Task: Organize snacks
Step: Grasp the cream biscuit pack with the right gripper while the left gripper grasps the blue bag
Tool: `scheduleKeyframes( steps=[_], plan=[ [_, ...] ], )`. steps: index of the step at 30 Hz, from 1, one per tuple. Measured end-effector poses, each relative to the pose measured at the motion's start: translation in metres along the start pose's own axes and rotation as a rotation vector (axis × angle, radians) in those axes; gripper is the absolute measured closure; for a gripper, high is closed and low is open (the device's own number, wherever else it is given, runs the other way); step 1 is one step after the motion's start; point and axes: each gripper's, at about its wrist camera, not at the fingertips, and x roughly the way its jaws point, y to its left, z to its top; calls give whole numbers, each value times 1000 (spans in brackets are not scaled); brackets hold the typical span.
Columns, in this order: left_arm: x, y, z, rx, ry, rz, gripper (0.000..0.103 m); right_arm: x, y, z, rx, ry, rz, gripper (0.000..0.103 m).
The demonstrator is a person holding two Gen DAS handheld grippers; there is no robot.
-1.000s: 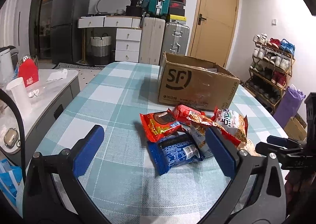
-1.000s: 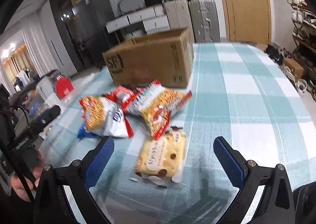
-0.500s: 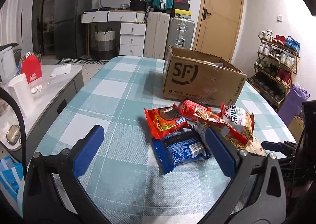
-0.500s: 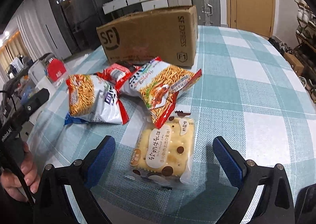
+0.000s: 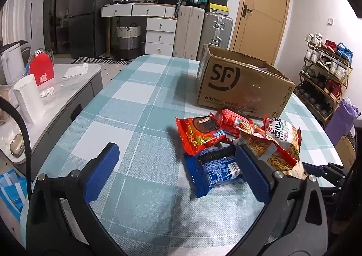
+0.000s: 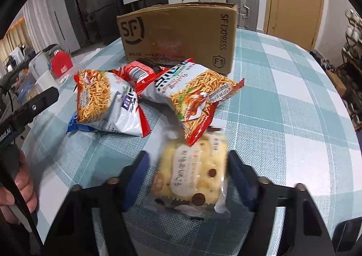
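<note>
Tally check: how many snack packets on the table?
6: two noodle bags, red packet, orange-red packet, blue packet before the box; cracker pack between the closing right tongs. Others may hide.

Both the left gripper (image 5: pixel 176 173) and right gripper (image 6: pixel 186 179) have black frames, blue pads and silver screws.

Bare tablecloth (image 5: pixel 135 125) lies open left of the snack pile (image 5: pixel 237 140) — cardboard box (image 5: pixel 242 84) blocks behind.

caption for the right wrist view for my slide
Right tool closing around a cracker packet beside noodle-snack bags and cardboard box.
</note>
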Motion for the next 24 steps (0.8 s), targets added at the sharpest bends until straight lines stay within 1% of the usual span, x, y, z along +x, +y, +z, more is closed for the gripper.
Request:
scheduleKeyframes(
  steps=[5, 13, 17, 22, 24],
  plan=[
    [0, 0, 0, -1, 5, 3, 1, -5, -1, -3, 8, -14, 48, 44],
    [6, 2, 0, -17, 36, 11, 1, -22, -14, -6, 68, -91, 113, 45],
    [13, 5, 1, -31, 64, 13, 1, -31, -22, -7, 102, -131, 156, 45],
    [28, 7, 0, -37, 131, -1, 1, -37, -23, -7, 109, -158, 172, 45],
    [33, 8, 0, -37, 150, -17, 1, -38, -23, -7, 107, -162, 175, 45]
  ],
)
